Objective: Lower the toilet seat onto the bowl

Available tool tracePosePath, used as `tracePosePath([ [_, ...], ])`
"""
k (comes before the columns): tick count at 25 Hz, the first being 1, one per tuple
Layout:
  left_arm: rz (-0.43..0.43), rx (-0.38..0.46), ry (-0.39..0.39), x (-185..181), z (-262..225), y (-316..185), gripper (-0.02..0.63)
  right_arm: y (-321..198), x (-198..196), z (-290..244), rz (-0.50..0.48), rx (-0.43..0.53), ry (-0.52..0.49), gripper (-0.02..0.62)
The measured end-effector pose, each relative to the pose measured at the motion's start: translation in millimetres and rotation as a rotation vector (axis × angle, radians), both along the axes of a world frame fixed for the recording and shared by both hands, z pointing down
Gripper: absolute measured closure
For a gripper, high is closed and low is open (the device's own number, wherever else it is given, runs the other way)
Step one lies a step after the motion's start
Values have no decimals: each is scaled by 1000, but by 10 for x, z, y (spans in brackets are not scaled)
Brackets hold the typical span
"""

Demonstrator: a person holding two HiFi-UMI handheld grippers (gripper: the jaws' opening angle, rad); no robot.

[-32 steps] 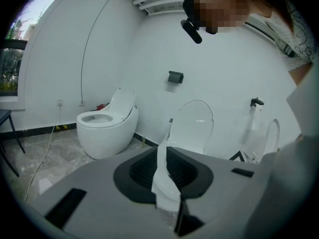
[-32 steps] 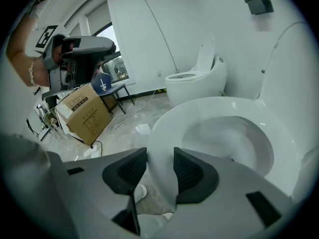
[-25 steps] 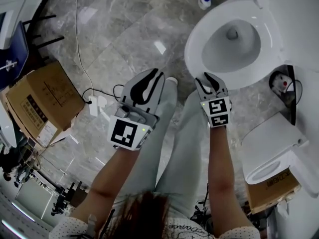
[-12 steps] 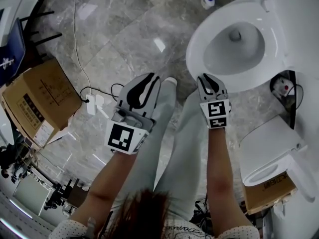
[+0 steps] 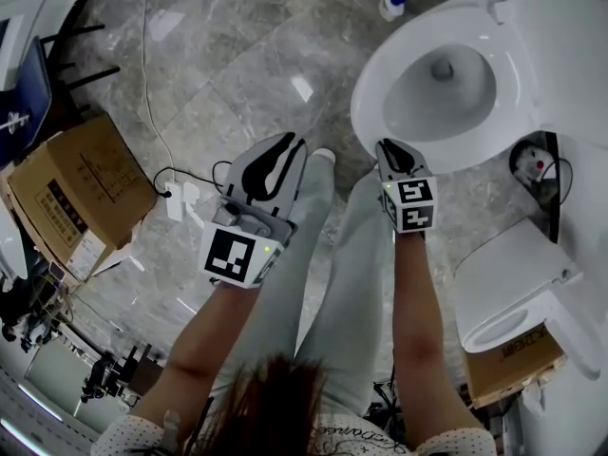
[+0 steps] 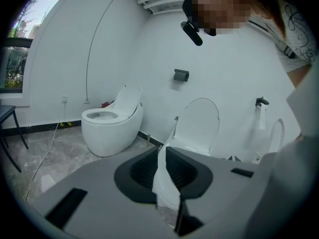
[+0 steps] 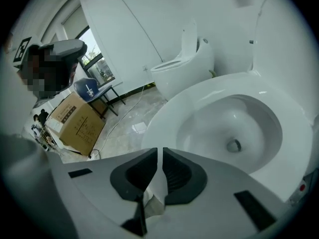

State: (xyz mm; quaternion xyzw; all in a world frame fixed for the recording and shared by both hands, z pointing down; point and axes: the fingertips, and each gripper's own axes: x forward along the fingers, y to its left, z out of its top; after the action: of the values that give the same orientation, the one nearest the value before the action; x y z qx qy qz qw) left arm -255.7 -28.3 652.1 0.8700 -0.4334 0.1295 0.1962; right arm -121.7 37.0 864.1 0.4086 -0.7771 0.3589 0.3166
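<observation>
**A:** Marble floor (image 5: 237,55), bowl (image 5: 372,103) at upper right. Where do we have the toilet seat (image 5: 560,46)?

**B:** Upright behind the bowl. Our left gripper (image 5: 293,141) is nearly closed and empty. Our right gripper (image 5: 388,146) has just been closing on nothing, near the bowl's rim.

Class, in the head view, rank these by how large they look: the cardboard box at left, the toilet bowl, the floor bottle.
Largest: toilet bowl.
Then cardboard box.
Smallest: bottle, clearly, despite being farther away.
</observation>
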Motion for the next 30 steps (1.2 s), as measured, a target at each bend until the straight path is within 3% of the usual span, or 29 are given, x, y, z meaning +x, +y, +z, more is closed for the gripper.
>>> tracePosePath([
  [3, 13, 6, 10, 48, -163, -25, 554, -116, 70, -293, 101, 31, -58, 580],
  [11, 41, 52, 31, 248, -835, -195, 558, -446, 419, -1548, 279, 183, -172, 583],
  [22, 96, 153, 98, 505, -2133, -393, 569, -801, 718, -3743, 347, 484, -225, 584],
  [30, 116, 226, 123, 671, -3034, -393, 594, -780, 844, -5054, 350, 661, -221, 584],
])
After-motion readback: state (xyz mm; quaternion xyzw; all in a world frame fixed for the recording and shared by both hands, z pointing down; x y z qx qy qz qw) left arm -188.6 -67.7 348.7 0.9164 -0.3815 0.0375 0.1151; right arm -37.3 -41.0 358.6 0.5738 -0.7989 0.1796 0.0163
